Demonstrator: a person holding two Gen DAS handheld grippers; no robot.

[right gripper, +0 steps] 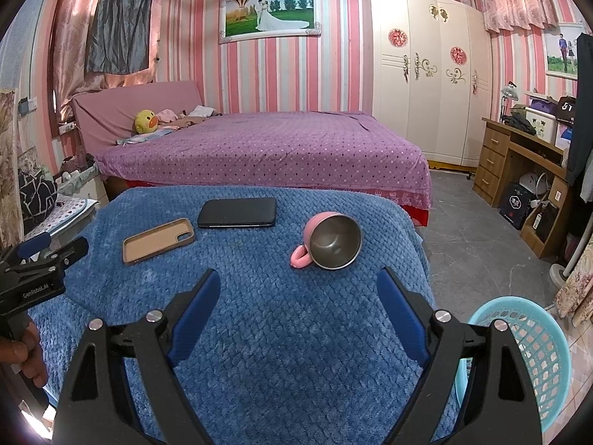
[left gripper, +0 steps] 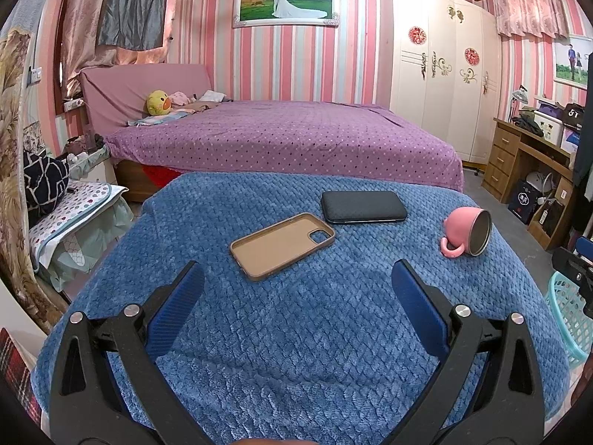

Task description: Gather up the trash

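While your left tongs (left gripper: 296,278) and right tongs (right gripper: 298,285) gaped empty, case (right gripper: 158,240), phone (right gripper: 237,212) and cup (right gripper: 330,241) lay near the basket (right gripper: 537,352); its contents stayed unclear.

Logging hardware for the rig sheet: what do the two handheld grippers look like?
Both match: left gripper and right gripper have black angular frames, silver round pivot bolts and ribbed blue finger pads. The right view shows white "GenRobot.AI" lettering on the left gripper's black body. No cables or sleeves visible.

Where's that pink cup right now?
The pink cup lies tipped on its side on the blue blanket, right of the black phone and ahead of the right tongs; the left view shows it far right.
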